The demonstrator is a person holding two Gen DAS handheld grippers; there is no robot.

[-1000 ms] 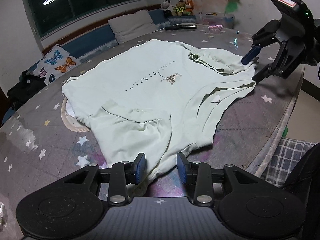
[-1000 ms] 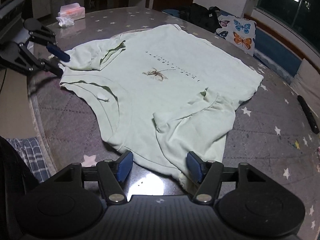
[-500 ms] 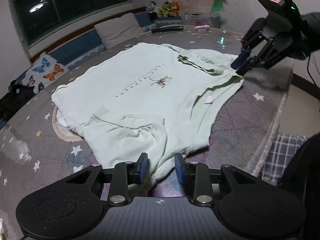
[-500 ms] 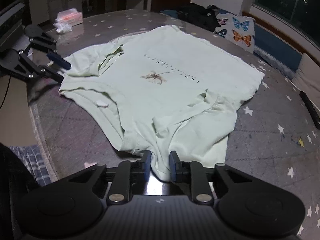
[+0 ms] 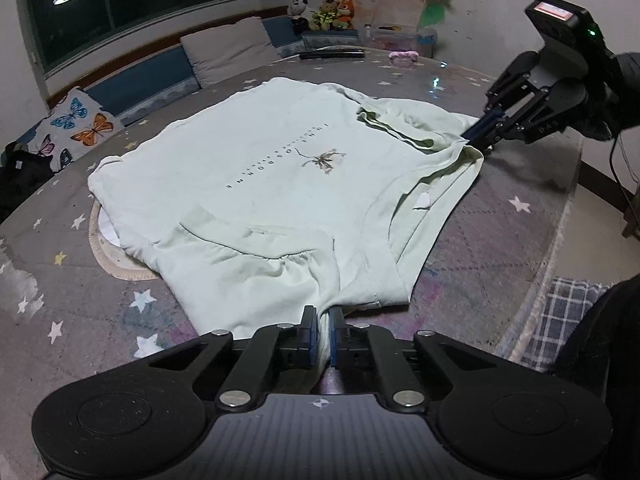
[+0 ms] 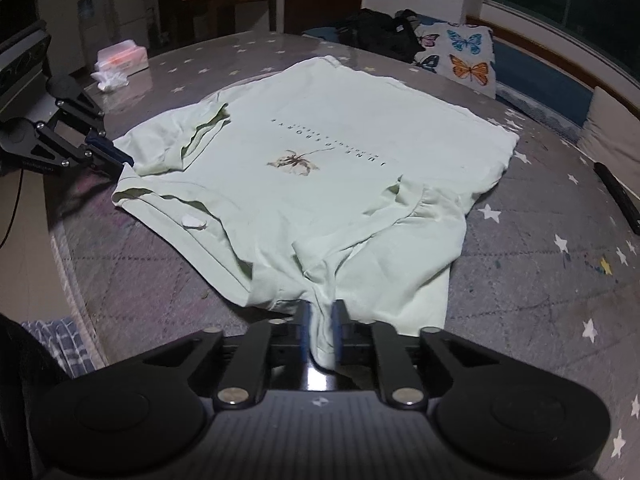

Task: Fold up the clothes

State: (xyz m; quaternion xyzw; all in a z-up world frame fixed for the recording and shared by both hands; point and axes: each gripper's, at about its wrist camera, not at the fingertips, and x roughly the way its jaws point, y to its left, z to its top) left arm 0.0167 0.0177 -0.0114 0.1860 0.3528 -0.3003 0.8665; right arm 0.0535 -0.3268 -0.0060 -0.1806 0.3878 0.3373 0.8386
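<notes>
Two claws, both clenched on shirt. Nearest us: left gripper [image 5: 324, 334] pinching sleeve edge of pale green shirt [image 5: 280, 176]; right gripper [image 6: 320, 330] pinching opposite sleeve. Shirt lies print up, flat on star-pattern table [image 5: 500, 216], collar toward table edge. We judge cloth light, limp, prone to sag and wrinkle; pinches at shoulders or sleeves suit us best. Beyond shirt: butterfly pillow [image 5: 76, 124], then window.

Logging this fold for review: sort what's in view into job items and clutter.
Job:
pale green printed T-shirt
left hand-held gripper, clamped on a sleeve
right hand-held gripper, clamped on the other sleeve

Lying about:
butterfly-print pillow
pink-lidded tissue box
plush toys
black bag
</notes>
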